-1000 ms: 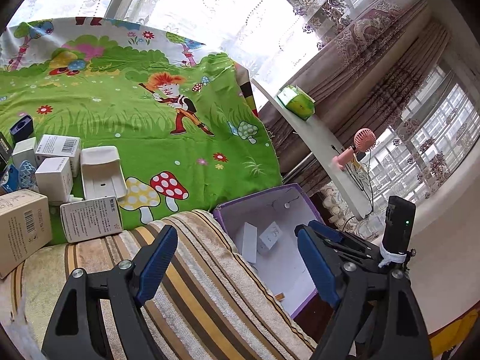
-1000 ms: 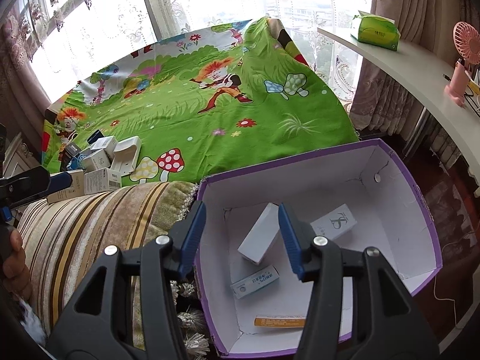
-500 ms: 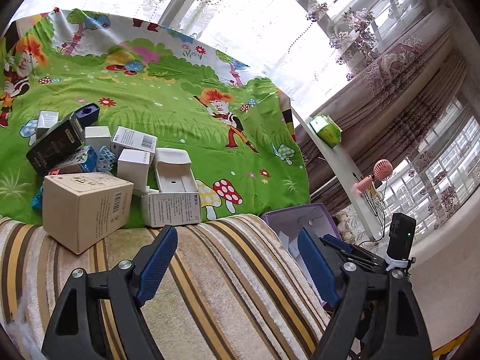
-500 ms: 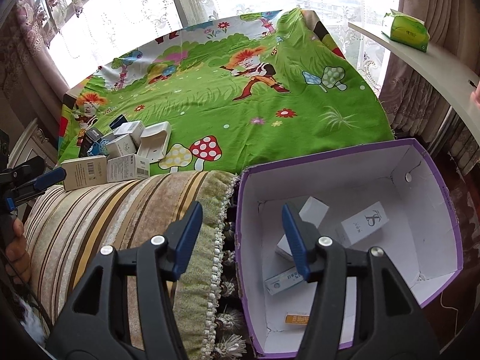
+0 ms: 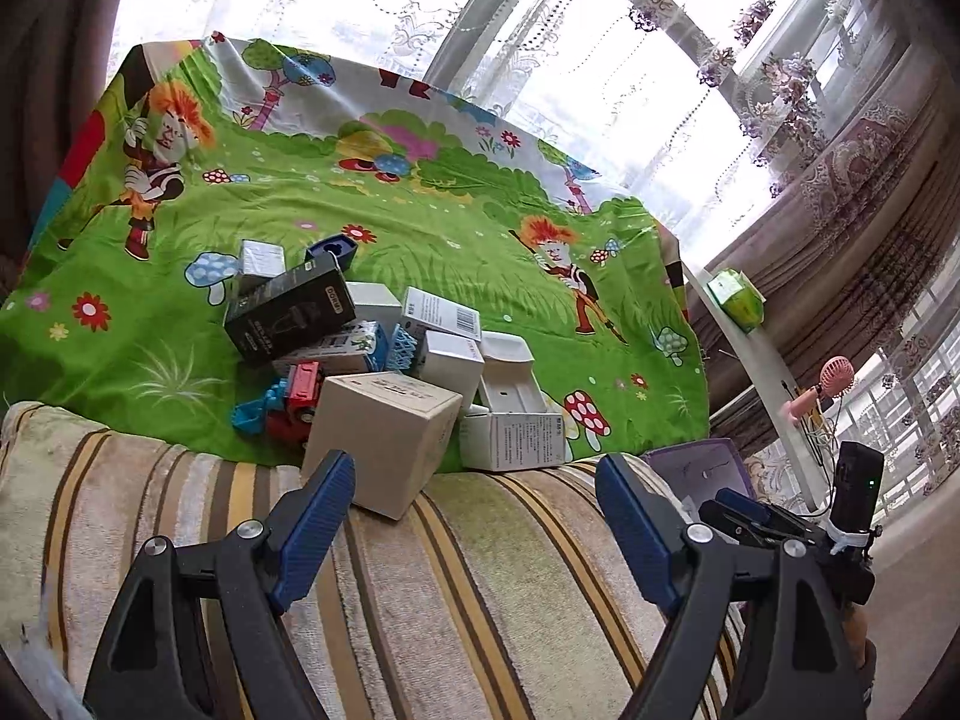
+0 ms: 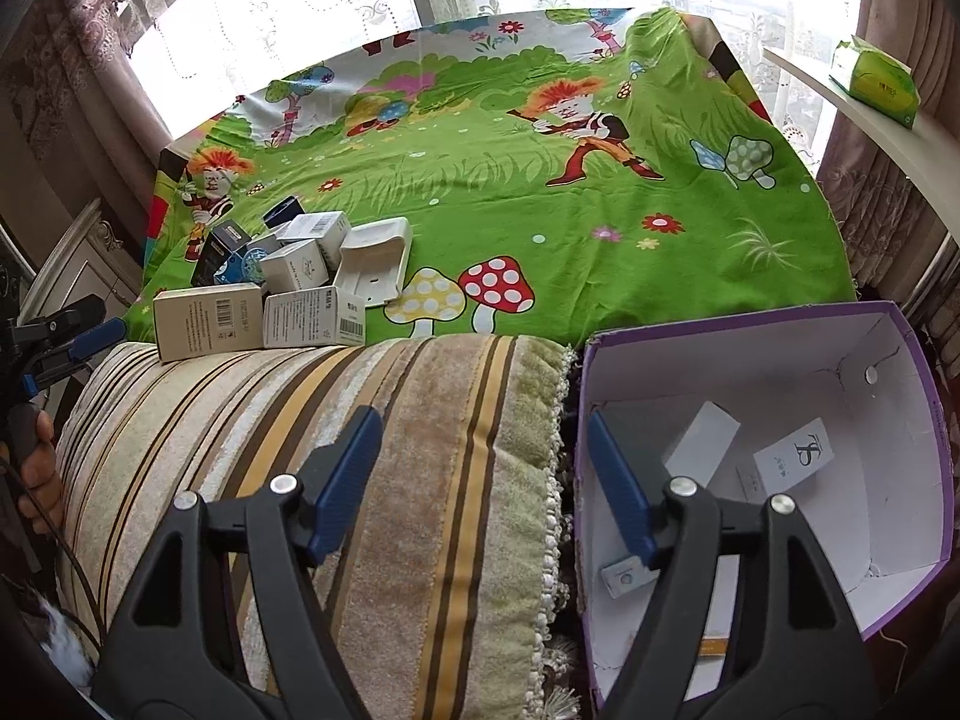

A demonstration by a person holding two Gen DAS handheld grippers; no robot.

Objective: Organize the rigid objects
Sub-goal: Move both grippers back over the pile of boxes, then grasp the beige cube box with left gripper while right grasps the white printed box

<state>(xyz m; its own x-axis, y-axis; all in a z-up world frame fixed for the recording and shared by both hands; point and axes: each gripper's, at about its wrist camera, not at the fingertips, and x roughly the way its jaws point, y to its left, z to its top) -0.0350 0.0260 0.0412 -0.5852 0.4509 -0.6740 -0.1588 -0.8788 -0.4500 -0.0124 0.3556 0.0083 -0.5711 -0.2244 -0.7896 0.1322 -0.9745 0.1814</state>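
Left wrist | beige carton (image 5: pixel 384 441) upright, cube-shaped | left tool (image 5: pixel 474 516) wide, empty

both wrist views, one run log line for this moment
left tool: open, empty | right tool: just opened, empty | purple box: holds cartons | pile: on bed

Bright window backlight, fisheye-warped edges

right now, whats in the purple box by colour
In the purple box:
white cartons: 3 (tall plain carton, logo carton, small blue-marked carton)
orange cartons: 1 (flat orange carton, partly hidden)
total: 4 visible
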